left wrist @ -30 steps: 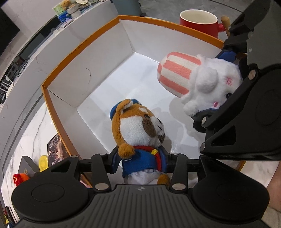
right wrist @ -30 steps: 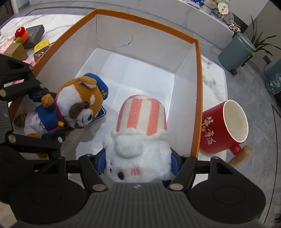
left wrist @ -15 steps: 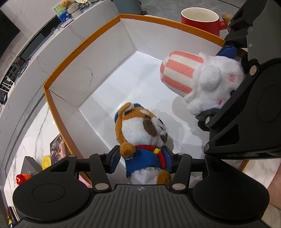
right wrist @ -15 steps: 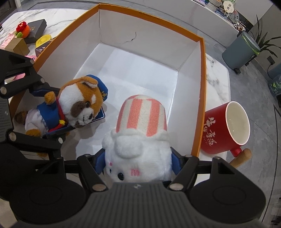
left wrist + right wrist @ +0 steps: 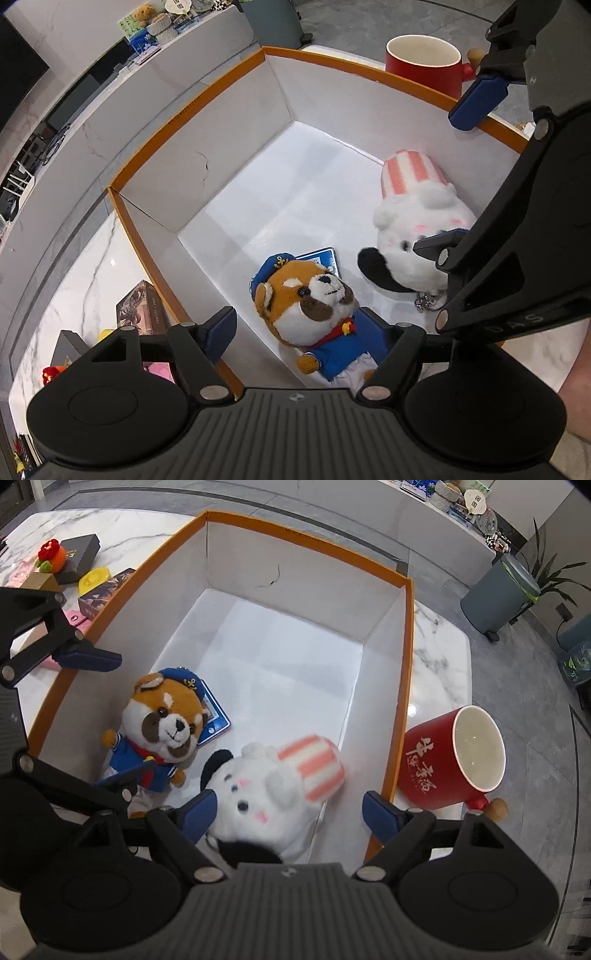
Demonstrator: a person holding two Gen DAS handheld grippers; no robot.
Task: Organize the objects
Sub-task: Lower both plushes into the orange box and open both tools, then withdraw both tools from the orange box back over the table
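A: While both grippers hang over the orange-rimmed box [image 5: 405, 686], what are the fingers doing?

B: Left gripper [image 5: 299, 330] has its jaws spread wide, gripping nothing. Right gripper [image 5: 288, 810] is just as wide and holds nothing.

A: And the 2 plush toys?

B: Both lie on the white floor of the box. The brown dog in the sailor suit [image 5: 162, 734] lies on its back near the left wall, its head over a blue card [image 5: 214, 720]. The white plush with the striped hat [image 5: 280, 779] lies just beside it, blurred.

A: Anything outside?

B: 1 red mug [image 5: 450, 757] stands against the right wall.
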